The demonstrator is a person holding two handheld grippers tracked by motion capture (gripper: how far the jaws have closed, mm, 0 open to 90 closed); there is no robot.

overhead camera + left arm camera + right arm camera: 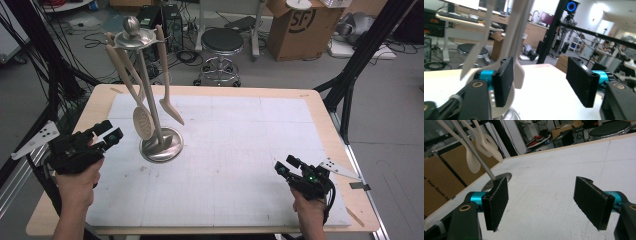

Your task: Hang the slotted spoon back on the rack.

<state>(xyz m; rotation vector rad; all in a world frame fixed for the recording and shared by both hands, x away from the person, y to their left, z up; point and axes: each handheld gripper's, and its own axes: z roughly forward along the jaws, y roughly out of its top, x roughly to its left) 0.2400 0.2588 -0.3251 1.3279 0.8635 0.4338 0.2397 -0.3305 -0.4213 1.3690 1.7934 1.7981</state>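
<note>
A metal utensil stand (161,145) with a round base and a ball on top stands at the left of the white mat. Beige utensils hang from its ring, among them a slotted spoon (143,121) and a spatula (171,110). My left gripper (110,131) sits just left of the stand, open, with nothing between its pads. In the left gripper view (541,80) a beige utensil (518,45) hangs close behind the left pad (503,81). My right gripper (286,165) rests at the mat's lower right, open and holding nothing; its view (546,203) looks across the mat toward the stand base (500,178).
A white gridded mat (235,150) covers the wooden table (320,100). Beyond the far edge stand a round stool (221,42) and a cardboard box (302,25). Black frame legs (350,75) rise at the table's right side.
</note>
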